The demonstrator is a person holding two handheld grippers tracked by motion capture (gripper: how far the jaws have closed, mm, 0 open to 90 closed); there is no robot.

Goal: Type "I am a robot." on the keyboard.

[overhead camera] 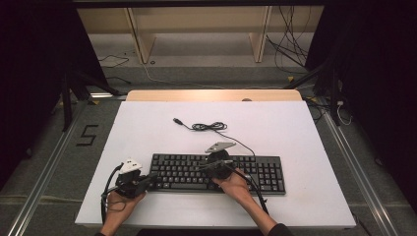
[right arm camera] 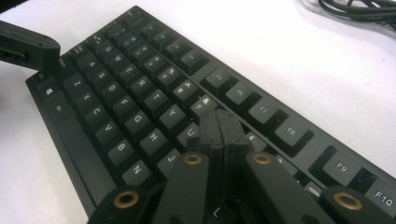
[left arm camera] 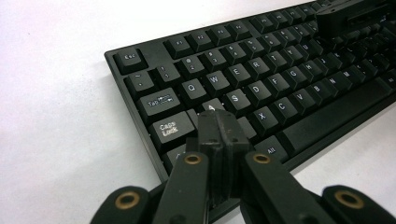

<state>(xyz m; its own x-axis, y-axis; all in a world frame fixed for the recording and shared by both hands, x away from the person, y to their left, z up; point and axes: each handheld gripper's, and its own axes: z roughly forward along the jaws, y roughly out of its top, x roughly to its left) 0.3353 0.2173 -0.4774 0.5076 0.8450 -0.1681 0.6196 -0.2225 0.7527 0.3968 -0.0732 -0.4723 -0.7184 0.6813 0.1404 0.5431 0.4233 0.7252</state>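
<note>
Closed black jaws of the left gripper [left arm camera: 219, 122] sit nearest the lens in the left gripper view, tips pressed together with nothing between them, poised over the A key of the black keyboard [left arm camera: 261, 84]. Full-size and matte, with white legends, the keyboard lies across the near middle of the white table [overhead camera: 147, 123]; its cable [overhead camera: 209, 127] coils loosely behind it and ends in a USB plug.

From the right gripper view the F-key row and the letters around U and J are readable, and the right gripper [right arm camera: 219, 119], likewise clenched on nothing, hangs just over those keys. From the high view the number pad shows at the keyboard's right end.

One hand [overhead camera: 115, 201] holds the left gripper at the keyboard's left end, angled inward; the other hand [overhead camera: 235, 187] reaches over the keyboard's front edge near its middle.
</note>
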